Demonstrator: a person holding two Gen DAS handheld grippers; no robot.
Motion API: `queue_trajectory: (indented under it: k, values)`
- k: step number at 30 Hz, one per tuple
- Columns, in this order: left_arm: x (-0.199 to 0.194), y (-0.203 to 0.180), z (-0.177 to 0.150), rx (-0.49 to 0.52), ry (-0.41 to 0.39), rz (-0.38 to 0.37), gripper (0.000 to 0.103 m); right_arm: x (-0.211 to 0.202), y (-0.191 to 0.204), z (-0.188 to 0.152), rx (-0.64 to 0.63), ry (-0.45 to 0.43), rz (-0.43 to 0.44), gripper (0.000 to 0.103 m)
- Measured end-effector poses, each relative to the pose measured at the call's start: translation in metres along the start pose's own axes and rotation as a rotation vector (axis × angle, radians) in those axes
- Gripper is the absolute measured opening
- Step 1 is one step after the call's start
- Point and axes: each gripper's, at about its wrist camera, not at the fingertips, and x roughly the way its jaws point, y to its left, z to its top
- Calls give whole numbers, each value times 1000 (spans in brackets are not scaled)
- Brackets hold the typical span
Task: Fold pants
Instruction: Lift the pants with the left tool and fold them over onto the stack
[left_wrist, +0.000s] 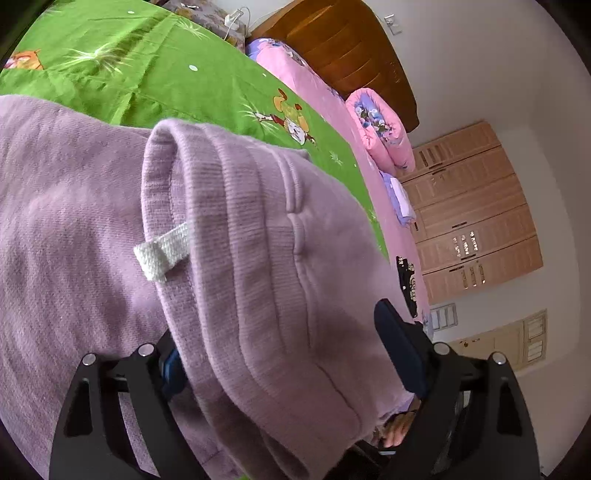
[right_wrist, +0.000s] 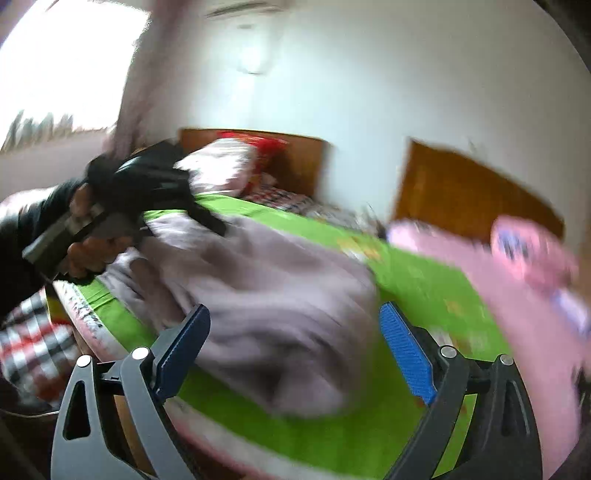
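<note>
Pants (left_wrist: 240, 258) heaped on green sheet (left_wrist: 147, 74) | pink quilt (left_wrist: 384, 136) beside | left gripper (left_wrist: 280, 354) released astride waistband | right gripper (right_wrist: 295, 332) released

- White walls (left_wrist: 480, 66) are seen on every side; a wall switch plate (left_wrist: 445, 315) is fixed to one
- A bed is covered by a green cartoon-printed sheet (left_wrist: 155, 74); a pink sheet (left_wrist: 317, 92) lies beside it, with a rolled pink quilt (left_wrist: 384, 133) on top
- A brown wooden headboard (left_wrist: 351, 48) is set against the wall; a second one (right_wrist: 291, 162) is seen blurred
- A light wooden wardrobe (left_wrist: 469, 210) stands further along
- Strong daylight is admitted by a window (right_wrist: 66, 59)
</note>
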Motion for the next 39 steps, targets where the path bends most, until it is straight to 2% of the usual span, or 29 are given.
queue_trajectory:
  k: [2, 5, 9, 11, 13, 15, 16, 18, 20, 25, 27, 30, 33, 36, 39]
  values:
    - [6, -5, 0, 16, 9, 9, 93, -4, -22, -11, 79, 30, 3, 91]
    - [11, -10, 0, 3, 16, 27, 99, -2, -29, -26, 128, 73, -18, 92]
    - [20, -25, -1, 24, 23, 94, 96, 8, -28, -30, 121, 116, 13, 91]
    - [25, -30, -3, 53, 23, 148, 81, 16, -21, -35, 112, 139, 28, 91]
    - [30, -32, -1, 60, 23, 167, 47, 29, -17, -38, 109, 173, 20, 91]
    - [22, -33, -2, 67, 7, 149, 30, 35, -22, -42, 135, 202, -3, 91]
    - [17, -41, -3, 84, -15, 157, 26, 42, -27, -42, 178, 234, -19, 91]
    - [7, -67, 1, 117, -58, 147, 19, 51, -30, -40, 242, 267, -19, 91]
    - [-3, -95, 11, 151, -92, 117, 19, 61, -26, -32, 274, 290, -23, 92]
    - [-57, -179, 33, 314, -170, 74, 18, 78, 10, -10, 113, 283, -144, 91]
    - [-85, -187, 37, 334, -196, 89, 18, 80, 16, -8, 84, 290, -166, 91]
    - [-129, -147, 36, 280, -223, 140, 19, 79, 21, -12, 41, 293, -201, 91]
    - [-143, -53, 31, 96, -208, 143, 19, 83, 18, -21, 22, 305, -186, 91]
    - [-116, 57, 2, -99, -143, 80, 21, 90, 18, -30, 21, 343, -165, 91]
    - [-105, 96, -16, -159, -175, -39, 23, 88, 13, -32, 53, 338, -138, 92]
